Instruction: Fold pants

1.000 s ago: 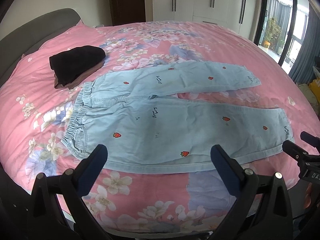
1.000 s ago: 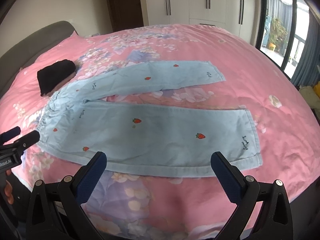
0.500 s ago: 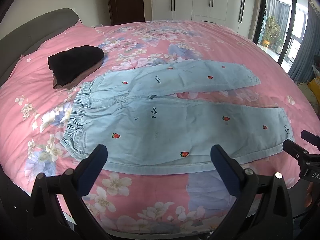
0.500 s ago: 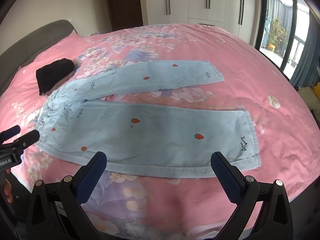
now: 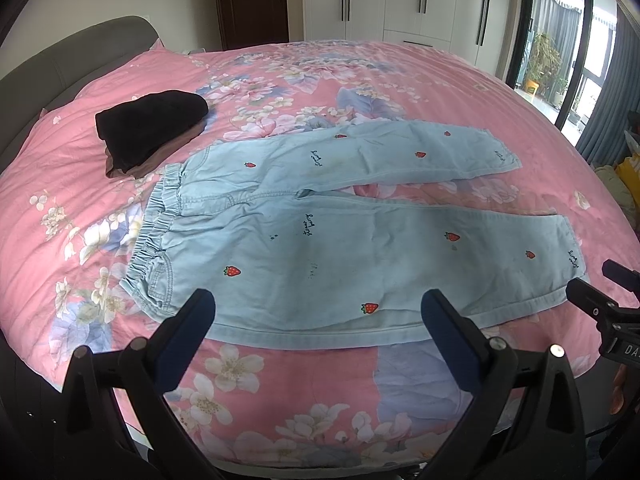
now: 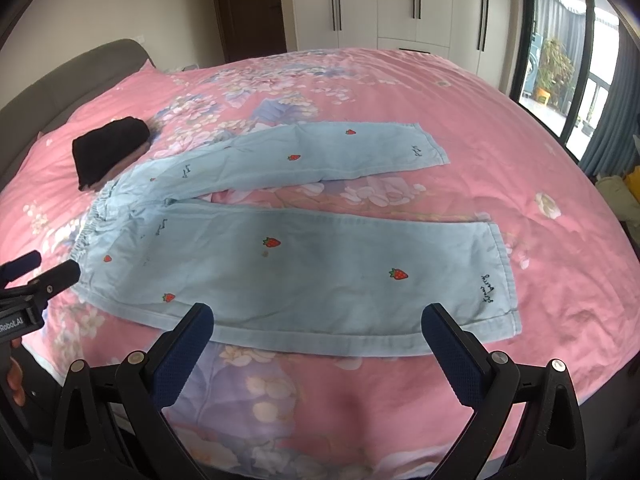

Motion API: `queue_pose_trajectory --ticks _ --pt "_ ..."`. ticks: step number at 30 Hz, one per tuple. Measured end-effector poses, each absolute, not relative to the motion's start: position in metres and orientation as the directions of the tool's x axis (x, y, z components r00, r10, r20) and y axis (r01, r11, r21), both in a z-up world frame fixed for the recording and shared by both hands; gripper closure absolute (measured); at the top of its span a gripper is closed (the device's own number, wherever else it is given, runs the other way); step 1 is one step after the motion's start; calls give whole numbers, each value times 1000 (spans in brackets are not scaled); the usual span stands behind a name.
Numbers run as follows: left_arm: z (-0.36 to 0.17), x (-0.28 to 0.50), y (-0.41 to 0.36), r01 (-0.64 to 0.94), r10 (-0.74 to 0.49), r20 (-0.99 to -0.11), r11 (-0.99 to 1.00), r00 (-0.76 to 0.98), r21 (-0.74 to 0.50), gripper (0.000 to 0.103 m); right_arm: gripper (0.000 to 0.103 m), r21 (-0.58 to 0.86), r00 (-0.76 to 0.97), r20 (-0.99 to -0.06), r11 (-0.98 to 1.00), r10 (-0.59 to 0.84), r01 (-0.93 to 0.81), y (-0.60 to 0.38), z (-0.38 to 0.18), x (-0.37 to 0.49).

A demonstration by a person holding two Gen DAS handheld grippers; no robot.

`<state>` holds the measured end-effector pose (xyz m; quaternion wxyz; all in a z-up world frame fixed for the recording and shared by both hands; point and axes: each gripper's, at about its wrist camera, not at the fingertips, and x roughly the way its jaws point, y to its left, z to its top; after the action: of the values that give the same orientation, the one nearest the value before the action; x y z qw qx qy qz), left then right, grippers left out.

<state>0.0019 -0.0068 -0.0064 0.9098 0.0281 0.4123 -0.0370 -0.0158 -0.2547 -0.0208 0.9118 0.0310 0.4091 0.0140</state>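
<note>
The light-blue pants [image 5: 320,240] are spread flat on the pink floral bed [image 5: 280,380], waistband at left, legs parted toward the right. The left gripper [image 5: 318,316] and right gripper [image 6: 318,330] are held wide open, empty, at the near edge.

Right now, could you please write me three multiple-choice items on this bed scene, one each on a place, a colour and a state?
1. Where do the dark folded clothes lie?
A. beyond the waistband
B. on the leg cuffs
C. on the floor

2. What colour are the pants?
A. black
B. light blue
C. white

3. How is the left gripper?
A. shut on the pants
B. shut, holding nothing
C. open

Answers: 1 A, the pile sits on the bedspread past the elastic waist; 2 B, pale denim with red strawberries; 3 C, its fingers stand wide apart, gripping nothing, as on the right gripper.
</note>
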Motion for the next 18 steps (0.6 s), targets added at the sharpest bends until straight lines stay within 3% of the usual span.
queue_pose_trajectory --ticks 18 --pt "-8 1 -9 95 -49 -754 995 655 18 0 0 64 668 -743 998 44 5 -257 -19 -15"
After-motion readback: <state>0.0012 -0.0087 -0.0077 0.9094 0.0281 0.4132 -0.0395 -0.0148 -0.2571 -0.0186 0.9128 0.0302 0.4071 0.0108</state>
